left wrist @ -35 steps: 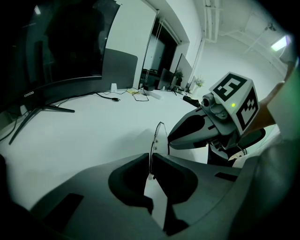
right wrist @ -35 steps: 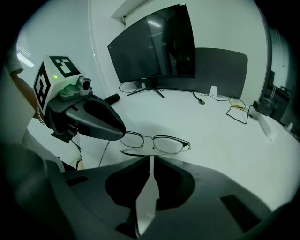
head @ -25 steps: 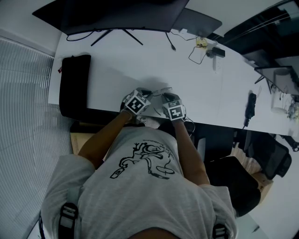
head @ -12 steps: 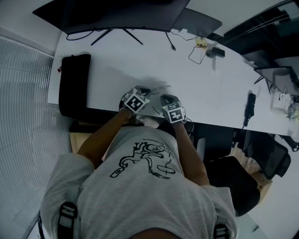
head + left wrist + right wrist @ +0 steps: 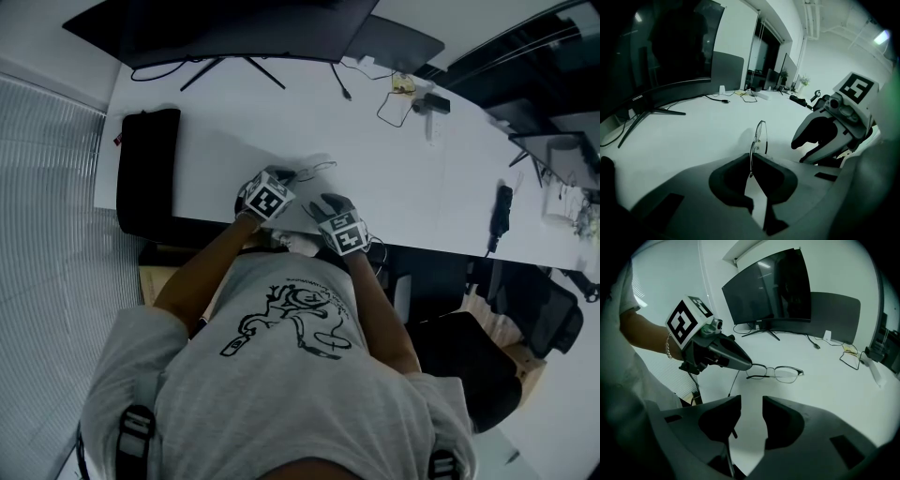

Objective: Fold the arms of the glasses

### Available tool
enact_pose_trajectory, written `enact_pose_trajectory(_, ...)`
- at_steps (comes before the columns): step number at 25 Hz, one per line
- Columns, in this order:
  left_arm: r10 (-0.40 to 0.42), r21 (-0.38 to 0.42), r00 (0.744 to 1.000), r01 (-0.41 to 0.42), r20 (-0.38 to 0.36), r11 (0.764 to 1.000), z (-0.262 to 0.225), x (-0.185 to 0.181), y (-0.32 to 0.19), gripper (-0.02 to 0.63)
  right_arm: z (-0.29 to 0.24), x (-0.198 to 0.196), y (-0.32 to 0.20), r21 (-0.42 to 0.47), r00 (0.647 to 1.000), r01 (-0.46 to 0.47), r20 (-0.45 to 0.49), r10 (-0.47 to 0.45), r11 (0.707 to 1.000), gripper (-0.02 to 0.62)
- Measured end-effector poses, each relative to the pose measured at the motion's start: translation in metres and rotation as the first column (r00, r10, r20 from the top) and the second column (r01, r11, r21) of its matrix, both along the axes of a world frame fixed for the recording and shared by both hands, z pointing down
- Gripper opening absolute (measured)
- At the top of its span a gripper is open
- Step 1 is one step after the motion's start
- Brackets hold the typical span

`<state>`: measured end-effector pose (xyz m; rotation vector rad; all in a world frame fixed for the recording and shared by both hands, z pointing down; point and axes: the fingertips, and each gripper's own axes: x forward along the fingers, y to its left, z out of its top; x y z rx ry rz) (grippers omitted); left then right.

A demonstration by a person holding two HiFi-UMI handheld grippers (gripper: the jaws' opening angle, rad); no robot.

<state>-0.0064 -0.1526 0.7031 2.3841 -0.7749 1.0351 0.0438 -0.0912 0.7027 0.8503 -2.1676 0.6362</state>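
At the far left, slatted blinds [image 5: 47, 234] are running down beside the white desk [image 5: 422, 178], and a black pad [image 5: 148, 173] is lying flat on the desk's left end. A wide dark monitor [image 5: 234, 28] is standing along the desk's far edge.

The person's left forearm is reaching forward over the near edge of the desk. The left gripper [image 5: 289, 176] is pointing down and away at a slant. Its jaws are pressing together on the glasses [image 5: 314, 169], gripping the thin wire frame at its left end. In the left gripper view the frame [image 5: 759, 136] is standing edge-on, rising out of the closed tips [image 5: 751, 161].

The lenses are sitting just above the desk, in front of both grippers. One arm of the glasses is hanging open, running from the left gripper's tip [image 5: 747, 365] down toward the right gripper [image 5: 751, 406].

The right gripper [image 5: 317, 203] is sitting just beside the left one and a little nearer the person, tilted down likewise. Its jaws have just been opening and are standing apart. The tip of the loose arm is showing in the gap, by the left-hand jaw; neither pad is pressing on it.

Further right, loose cables [image 5: 394, 108] are lying near the far edge. A black chair [image 5: 473, 370] is standing off the desk's near right.
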Motion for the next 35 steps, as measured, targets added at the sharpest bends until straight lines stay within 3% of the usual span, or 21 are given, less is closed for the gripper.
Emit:
enact_pose_trajectory(6,-0.008,0.011,1.000,0.008,0.007,1.000,0.000,-0.004,-0.004,0.037,0.000,-0.012,0.009,0.005,0.999,0.041,-0.008,-0.041,0.999,0.229)
enact_pose_trajectory(17,-0.009,0.013,1.000,0.009,0.021,1.000,0.002,-0.005,-0.006,0.035,-0.007,-0.020,0.012,0.018,0.997,0.082,0.012,-0.082,0.996,0.272)
enact_pose_trajectory(35,0.005,0.003,1.000,-0.005,0.019,1.000,0.001,-0.007,-0.004,0.032,0.011,-0.008,0.017,-0.010,0.992,0.095,-0.081,-0.096,0.995,0.255)
